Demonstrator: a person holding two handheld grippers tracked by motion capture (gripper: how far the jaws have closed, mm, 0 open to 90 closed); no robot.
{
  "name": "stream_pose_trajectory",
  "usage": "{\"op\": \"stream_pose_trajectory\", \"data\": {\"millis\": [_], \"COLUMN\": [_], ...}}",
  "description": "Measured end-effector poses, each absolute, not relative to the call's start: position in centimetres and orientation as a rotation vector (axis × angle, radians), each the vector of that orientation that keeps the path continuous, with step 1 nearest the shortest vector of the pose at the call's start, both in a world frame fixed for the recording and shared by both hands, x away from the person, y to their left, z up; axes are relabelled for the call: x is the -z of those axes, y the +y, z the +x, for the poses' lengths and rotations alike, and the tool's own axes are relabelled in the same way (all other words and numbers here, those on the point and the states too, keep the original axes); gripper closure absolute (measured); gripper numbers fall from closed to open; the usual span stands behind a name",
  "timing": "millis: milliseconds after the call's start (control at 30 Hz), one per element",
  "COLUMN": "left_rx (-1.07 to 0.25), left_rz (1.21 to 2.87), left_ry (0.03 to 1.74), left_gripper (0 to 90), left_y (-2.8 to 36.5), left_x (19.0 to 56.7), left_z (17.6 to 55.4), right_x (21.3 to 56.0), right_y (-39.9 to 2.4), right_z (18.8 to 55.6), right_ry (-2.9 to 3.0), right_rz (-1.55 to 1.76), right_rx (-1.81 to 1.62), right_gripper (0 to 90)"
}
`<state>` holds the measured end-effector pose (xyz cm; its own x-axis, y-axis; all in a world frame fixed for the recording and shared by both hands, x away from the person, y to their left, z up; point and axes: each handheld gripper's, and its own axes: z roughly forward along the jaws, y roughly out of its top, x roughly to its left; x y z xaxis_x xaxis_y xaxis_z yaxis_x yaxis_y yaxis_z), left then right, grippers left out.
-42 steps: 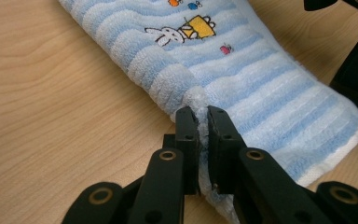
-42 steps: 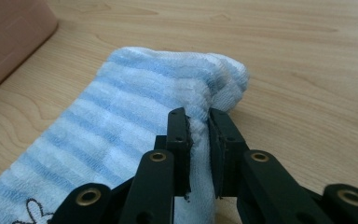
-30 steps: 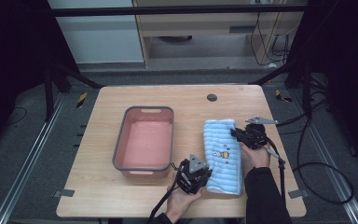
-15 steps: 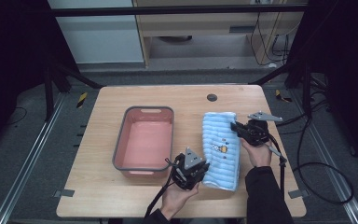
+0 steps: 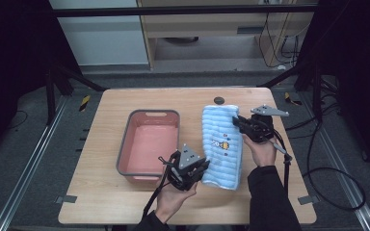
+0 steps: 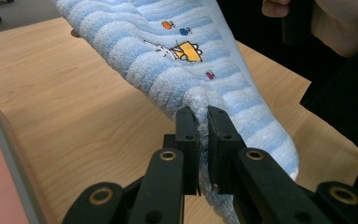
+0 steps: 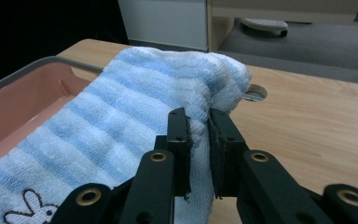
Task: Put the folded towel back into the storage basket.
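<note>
Both grippers have come up off the table since the earlier high views, and the folded towel [image 5: 221, 144] has lifted with them, its near end now hanging clear of the wood instead of lying flat. From the left gripper [image 6: 202, 112], the 2 black jaws are clamped on a pinch of the towel's near edge, fabric bunched between the pads; the right gripper [image 7: 199, 116] is likewise clamped on the far end, close to the small dark hole [image 7: 254, 92] in the table [image 5: 125, 202]. Between them the blue-striped towel, with its little embroidered picture facing up, spans the right half of the table, just beside the pink tub [image 5: 147, 144] with the grey rim. The work in hand looks like carrying the towel across to that tub. To do it well, I would keep both grips tight, raise the 2 ends evenly so the cloth stays taut and folded, clear the tub's rim before moving sideways, and lower it in level so no corner drapes over the edge.
</note>
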<state>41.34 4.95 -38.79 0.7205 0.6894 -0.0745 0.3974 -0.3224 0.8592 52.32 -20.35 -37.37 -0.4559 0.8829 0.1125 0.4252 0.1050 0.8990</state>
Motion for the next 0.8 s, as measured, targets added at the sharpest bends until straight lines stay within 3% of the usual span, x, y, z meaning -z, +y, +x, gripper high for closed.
{"op": "stream_pose_trajectory", "data": {"millis": [800], "left_rx": [-0.448], "left_rz": [1.902], "left_ry": [0.841], "left_gripper": [84.0], "left_y": [8.6], "left_x": [35.9], "left_z": [41.3], "right_x": [34.0], "right_y": [-16.7], "right_z": [53.0], "right_ry": [1.910], "right_rz": [1.209], "right_rx": [-1.352], "right_gripper": [79.9]}}
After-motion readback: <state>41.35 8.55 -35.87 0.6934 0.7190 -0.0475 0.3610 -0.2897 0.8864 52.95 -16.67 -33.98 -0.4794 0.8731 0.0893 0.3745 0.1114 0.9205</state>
